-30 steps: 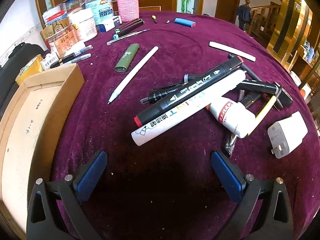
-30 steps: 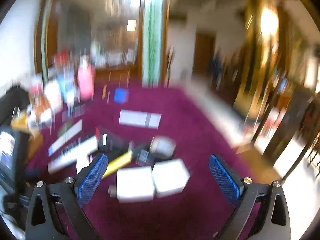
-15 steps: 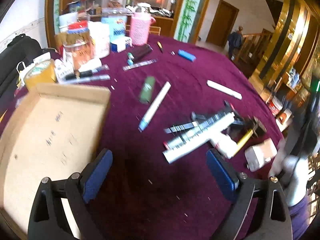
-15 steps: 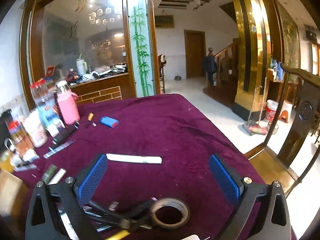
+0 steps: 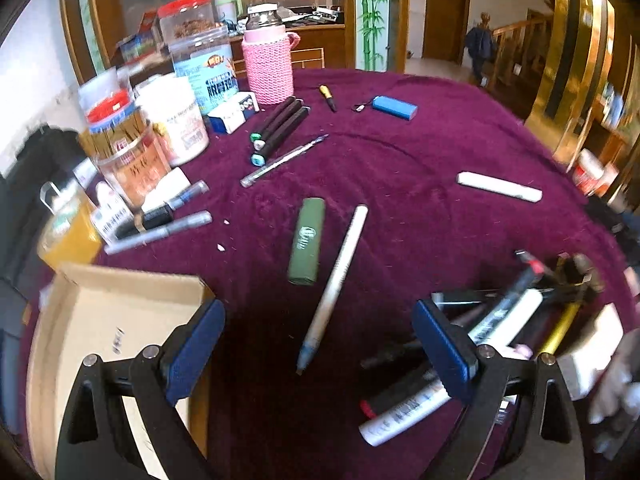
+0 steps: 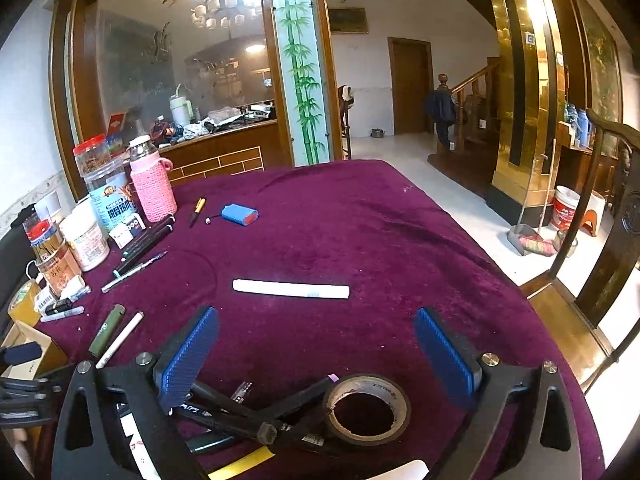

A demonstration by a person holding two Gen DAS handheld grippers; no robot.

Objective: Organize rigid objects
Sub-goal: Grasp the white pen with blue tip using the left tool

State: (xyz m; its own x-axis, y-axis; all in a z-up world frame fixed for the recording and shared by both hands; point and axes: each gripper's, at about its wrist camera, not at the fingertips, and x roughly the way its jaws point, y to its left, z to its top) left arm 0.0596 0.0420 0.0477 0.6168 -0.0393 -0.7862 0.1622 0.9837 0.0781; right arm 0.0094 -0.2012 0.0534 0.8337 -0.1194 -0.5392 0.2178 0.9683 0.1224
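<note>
My left gripper [image 5: 320,348] is open and empty, low over the purple tablecloth. A long white pen [image 5: 336,280] lies between its fingers, with a green lighter [image 5: 307,241] just beyond. A pile of markers [image 5: 492,332] lies at the right finger. An open cardboard box [image 5: 100,332] sits at the left. My right gripper [image 6: 316,352] is open and empty, above a black tape roll [image 6: 366,406] and crossed black markers [image 6: 236,412]. A white tube [image 6: 291,289] lies ahead of it.
Jars and a pink knit-sleeved bottle [image 5: 268,68] crowd the far left of the table [image 6: 360,220]. Black markers [image 5: 280,128], a clear pen [image 5: 280,162], a blue battery pack [image 5: 394,107] and a white tube [image 5: 499,186] lie beyond. A wooden chair [image 6: 580,280] stands to the right.
The left gripper has swung left and lowered, from above the marker pile to the white pen and box. The right gripper has steadied and lifted its view over the tape roll.
</note>
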